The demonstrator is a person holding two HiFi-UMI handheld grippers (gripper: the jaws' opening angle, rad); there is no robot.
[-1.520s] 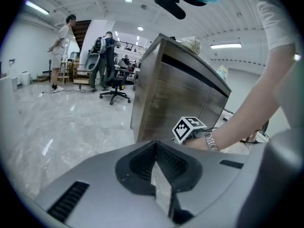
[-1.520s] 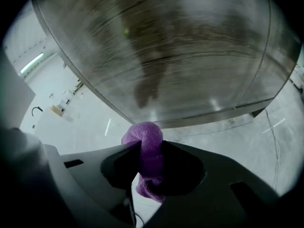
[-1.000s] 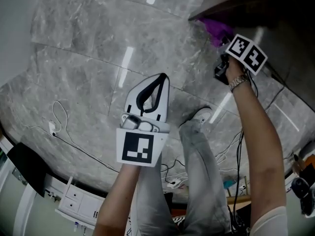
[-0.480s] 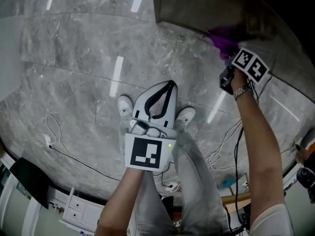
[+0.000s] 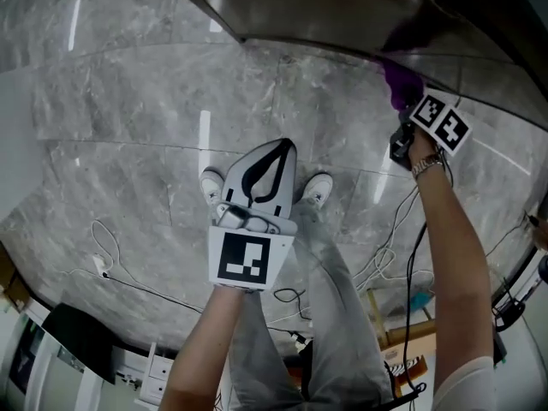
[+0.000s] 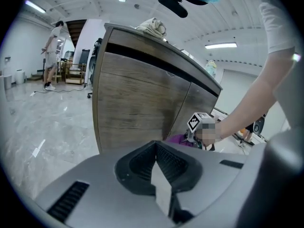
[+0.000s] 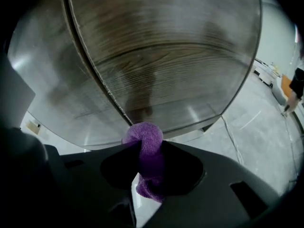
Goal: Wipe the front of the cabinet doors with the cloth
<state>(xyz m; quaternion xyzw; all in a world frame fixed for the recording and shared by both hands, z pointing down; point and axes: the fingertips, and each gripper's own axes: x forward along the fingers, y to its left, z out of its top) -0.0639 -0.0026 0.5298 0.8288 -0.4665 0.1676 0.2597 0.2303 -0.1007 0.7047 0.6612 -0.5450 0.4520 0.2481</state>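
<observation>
The right hand-held gripper point(image 7: 148, 148), clenched on the bunched purple cloth point(image 7: 143, 136), points straight at the cabinet doors point(image 7: 166, 56), cloth tip at their lower edge, while the left hand-held gripper point(image 5: 276, 151), closed and empty, hangs well back.

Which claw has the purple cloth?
The right claw, shut on the purple cloth by the cabinet doors; the left claw is shut and empty.
</observation>
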